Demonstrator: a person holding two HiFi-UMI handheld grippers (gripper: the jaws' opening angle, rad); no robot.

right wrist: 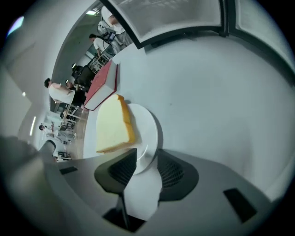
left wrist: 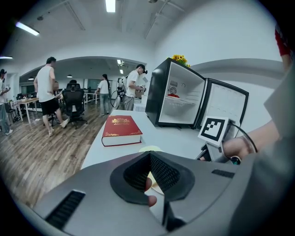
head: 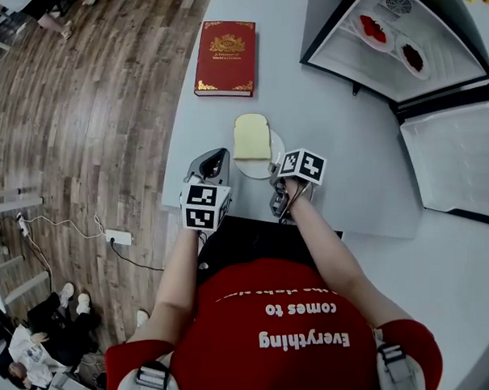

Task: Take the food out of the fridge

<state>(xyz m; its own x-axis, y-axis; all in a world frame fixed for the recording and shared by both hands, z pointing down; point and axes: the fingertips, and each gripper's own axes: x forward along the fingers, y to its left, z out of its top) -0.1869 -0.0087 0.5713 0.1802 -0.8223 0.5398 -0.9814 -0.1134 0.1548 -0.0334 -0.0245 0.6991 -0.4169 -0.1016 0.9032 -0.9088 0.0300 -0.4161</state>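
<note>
On table point(head: 305, 107): one bread slice point(head: 251, 136), one plate point(head: 255, 167); fridge point(head: 465, 55): two dishes point(head: 375, 29); right fingers point(right wrist: 177, 171) released, left fingers point(left wrist: 166, 173) clenched.

Your white table point(head: 322, 122) looks smooth and matt; the floor of brown wood planks point(head: 87, 116) shows grain with a slight sheen. The red hardback book point(head: 225, 58) bears shiny gilt stamping. The round white plate point(right wrist: 146, 136) is glossy, the pale bread slice point(right wrist: 110, 128) soft and porous.

Left of the fingers point(head: 201, 164) of your left gripper point(head: 218, 153): wood-plank floor point(head: 86, 92). Beyond them you have office chair point(left wrist: 73, 99), ceiling strip light point(left wrist: 110, 4).
</note>
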